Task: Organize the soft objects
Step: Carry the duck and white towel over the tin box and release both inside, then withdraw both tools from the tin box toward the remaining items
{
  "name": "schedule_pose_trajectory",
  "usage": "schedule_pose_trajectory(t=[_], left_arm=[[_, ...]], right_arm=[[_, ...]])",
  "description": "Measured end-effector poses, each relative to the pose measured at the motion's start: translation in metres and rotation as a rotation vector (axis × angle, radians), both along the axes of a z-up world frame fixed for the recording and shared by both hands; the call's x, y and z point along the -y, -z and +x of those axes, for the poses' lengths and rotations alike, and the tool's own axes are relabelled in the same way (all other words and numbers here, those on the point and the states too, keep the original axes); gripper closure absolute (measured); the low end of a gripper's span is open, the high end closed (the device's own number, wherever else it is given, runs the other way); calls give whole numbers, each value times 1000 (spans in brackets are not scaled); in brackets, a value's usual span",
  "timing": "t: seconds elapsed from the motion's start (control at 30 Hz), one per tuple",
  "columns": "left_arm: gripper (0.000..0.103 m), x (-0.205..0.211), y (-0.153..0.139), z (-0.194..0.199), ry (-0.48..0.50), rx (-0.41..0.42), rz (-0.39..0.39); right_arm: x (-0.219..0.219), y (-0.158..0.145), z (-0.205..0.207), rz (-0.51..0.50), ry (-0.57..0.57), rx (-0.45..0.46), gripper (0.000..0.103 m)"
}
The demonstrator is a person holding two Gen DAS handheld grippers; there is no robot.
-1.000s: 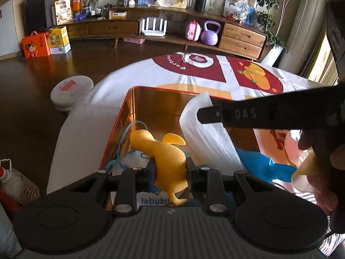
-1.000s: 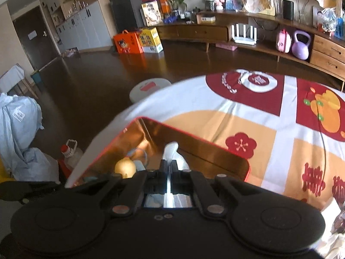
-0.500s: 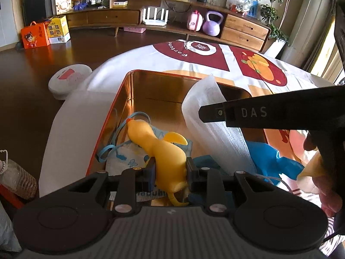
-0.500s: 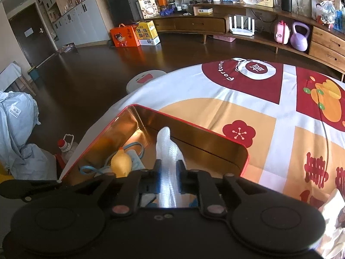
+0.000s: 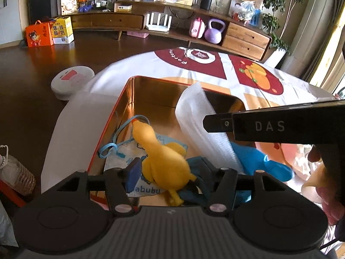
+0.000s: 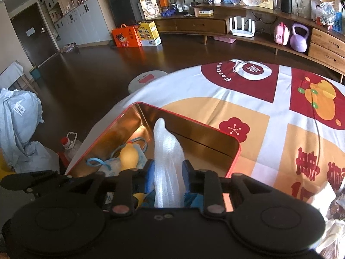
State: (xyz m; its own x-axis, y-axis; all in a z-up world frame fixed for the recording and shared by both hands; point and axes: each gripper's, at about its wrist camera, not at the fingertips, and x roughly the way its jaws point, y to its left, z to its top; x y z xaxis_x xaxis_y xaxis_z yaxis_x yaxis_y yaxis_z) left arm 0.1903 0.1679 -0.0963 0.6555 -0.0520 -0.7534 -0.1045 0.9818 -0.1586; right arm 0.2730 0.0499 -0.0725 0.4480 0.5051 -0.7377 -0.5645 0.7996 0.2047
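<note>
A red tin with a gold inside (image 5: 129, 90) (image 6: 232, 159) stands on the patterned tablecloth. My left gripper (image 5: 170, 168) is open over the tin, its jaws apart on either side of a yellow rubber chicken (image 5: 163, 157) that lies on a blue-strapped face mask pack (image 5: 120, 151). The chicken also shows in the right wrist view (image 6: 129, 155). My right gripper (image 6: 168, 170) has its jaws spread beside a white foam wrap sheet (image 6: 168, 151) (image 5: 200, 125) standing in the tin. A blue soft item (image 5: 258, 161) lies at the tin's right side.
The round table's edge drops off to the left, with a white stool (image 5: 72, 81) and a plastic bottle (image 6: 69, 146) on the dark floor below. Pink and pale soft items (image 5: 299, 157) lie on the cloth to the right. A wooden sideboard (image 6: 215, 23) runs along the far wall.
Both grippers have opened: the left has let go of the yellow chicken, which now lies lower in the tin; the right has spread its jaws off the foam sheet. Both cameras pulled back slightly.
</note>
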Motion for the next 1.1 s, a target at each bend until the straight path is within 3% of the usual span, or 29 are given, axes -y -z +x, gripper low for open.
schedule_pose_trajectory(t=[0.1, 0.23, 0.53, 0.63, 0.77, 0.93, 1.03, 1.1], left_arm=[[45, 2, -5, -4, -6, 7, 3], [35, 3, -12, -11, -12, 26, 5], [35, 9, -28, -27, -15, 54, 11], [28, 13, -34, -32, -12, 73, 12], [27, 18, -44, -41, -11, 95, 18], [27, 28, -55, -54, -11, 123, 15], [19, 36, -63, -64, -14, 152, 21], [19, 42, -68, -69, -13, 173, 27]], right_arm=[[4, -5, -5, 2, 1, 9, 71], [10, -14, -14, 9, 4, 38, 61], [27, -33, -32, 40, -3, 74, 46], [34, -39, -38, 55, -4, 82, 40], [47, -48, -49, 78, 0, 99, 36], [69, -61, -63, 119, 9, 137, 21], [85, -68, -71, 148, 20, 150, 15], [95, -70, -75, 163, 29, 151, 13]])
